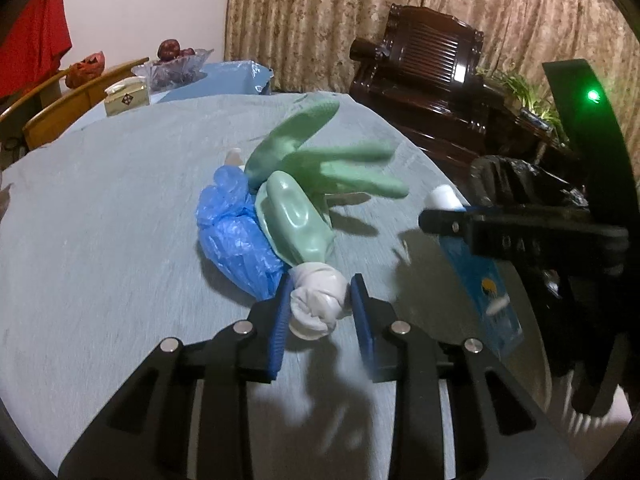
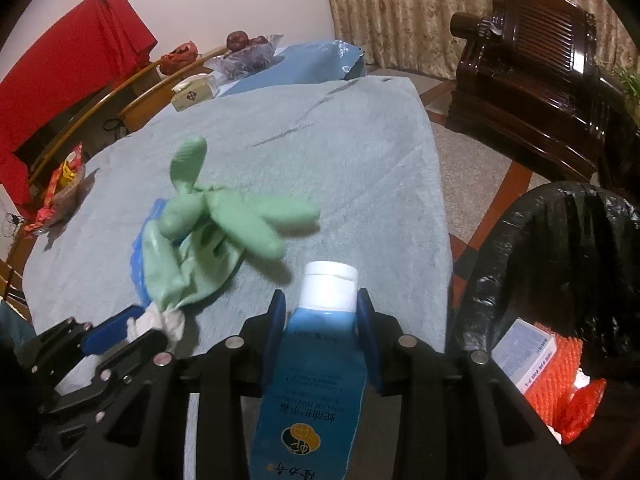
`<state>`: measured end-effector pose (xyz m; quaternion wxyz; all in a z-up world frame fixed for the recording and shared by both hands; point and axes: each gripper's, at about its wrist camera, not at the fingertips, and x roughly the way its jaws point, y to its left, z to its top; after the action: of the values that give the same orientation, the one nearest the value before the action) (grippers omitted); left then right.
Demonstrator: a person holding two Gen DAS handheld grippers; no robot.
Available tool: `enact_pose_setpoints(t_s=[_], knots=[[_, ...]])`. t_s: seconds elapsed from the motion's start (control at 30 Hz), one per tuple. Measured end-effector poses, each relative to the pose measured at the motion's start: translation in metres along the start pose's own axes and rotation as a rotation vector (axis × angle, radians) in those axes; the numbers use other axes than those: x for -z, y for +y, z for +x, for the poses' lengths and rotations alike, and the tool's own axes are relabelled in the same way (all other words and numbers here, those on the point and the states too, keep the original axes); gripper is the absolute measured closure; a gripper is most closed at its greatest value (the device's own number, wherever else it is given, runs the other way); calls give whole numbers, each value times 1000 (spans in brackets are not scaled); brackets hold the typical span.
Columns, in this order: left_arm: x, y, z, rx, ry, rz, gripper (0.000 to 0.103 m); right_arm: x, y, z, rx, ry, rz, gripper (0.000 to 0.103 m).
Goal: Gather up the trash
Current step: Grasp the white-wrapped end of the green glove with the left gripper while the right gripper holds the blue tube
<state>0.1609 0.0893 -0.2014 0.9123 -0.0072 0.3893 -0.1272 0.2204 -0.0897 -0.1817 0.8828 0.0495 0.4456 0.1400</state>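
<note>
A puffed-up green rubber glove [image 1: 304,184] lies on the grey-blue tablecloth [image 1: 120,220], its cuff tied off in a white knot [image 1: 316,300]. My left gripper [image 1: 320,312] is shut on that knot; it also shows in the right wrist view, with the left gripper [image 2: 136,332] pinching the white knot [image 2: 168,322]. A crumpled blue plastic bag [image 1: 236,236] rests against the glove's left side. My right gripper [image 2: 322,320] is shut on a blue tube with a white cap [image 2: 320,380], held above the table's right edge. In the left wrist view the tube [image 1: 480,280] hangs at the right.
A bin lined with a black bag [image 2: 560,260] stands off the table's right edge, holding a white box [image 2: 524,356] and orange netting [image 2: 560,392]. A tissue box [image 1: 126,98] and fruit bowl [image 1: 176,64] sit at the far end. A snack bag [image 2: 64,184] lies at the left edge. A dark wooden armchair [image 2: 540,60] stands beyond.
</note>
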Motion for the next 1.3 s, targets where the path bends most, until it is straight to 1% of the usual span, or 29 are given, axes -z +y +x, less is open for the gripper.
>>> enact_pose_setpoints(t_s=[0.07, 0.13, 0.17, 0.2, 0.27, 0.37, 0.4, 0.43, 0.47, 0.5, 0.57, 0.87, 0.9, 1.0, 1.2, 1.3], knots=[[3, 0, -1, -3, 11, -1, 70, 2, -1, 0, 3, 4, 1, 68], [2, -1, 3, -1, 19, -11, 61, 3, -3, 1, 5, 10, 6, 68], [2, -1, 5, -2, 22, -19, 52, 3, -4, 1, 5, 13, 10, 68], [-1, -1, 9, -1, 21, -26, 49, 3, -4, 1, 6, 13, 11, 68], [-4, -5, 16, 1, 33, -20, 48, 4, -5, -1, 10, 12, 10, 68], [-7, -13, 31, -30, 59, 6, 48, 3, -7, -6, 14, 4, 10, 68], [-7, -14, 33, -39, 58, 7, 49, 2, -7, -7, 16, 2, 10, 68], [-7, -16, 33, -46, 56, 7, 52, 2, -9, -9, 18, -2, 10, 68], [-6, -16, 34, -53, 54, 7, 67, 2, -9, -10, 19, -4, 11, 68], [-6, -16, 34, -56, 57, 6, 74, 2, -10, -12, 19, -7, 12, 68], [-4, -14, 31, -55, 52, -7, 78, 2, -10, -16, 17, -12, 13, 68], [-3, -8, -13, -33, -3, -41, 79, 6, -11, -38, -12, -44, 11, 68], [-3, -10, -19, -32, -18, -37, 81, 5, -11, -40, -16, -47, 12, 68], [-4, -13, -34, -37, -62, -22, 82, 5, -11, -46, -25, -57, 16, 68], [-8, -16, -45, -21, -75, -27, 85, 5, -8, -60, -32, -76, 13, 68], [-11, -21, -55, -7, -98, -25, 87, 5, -8, -70, -36, -93, 10, 68]])
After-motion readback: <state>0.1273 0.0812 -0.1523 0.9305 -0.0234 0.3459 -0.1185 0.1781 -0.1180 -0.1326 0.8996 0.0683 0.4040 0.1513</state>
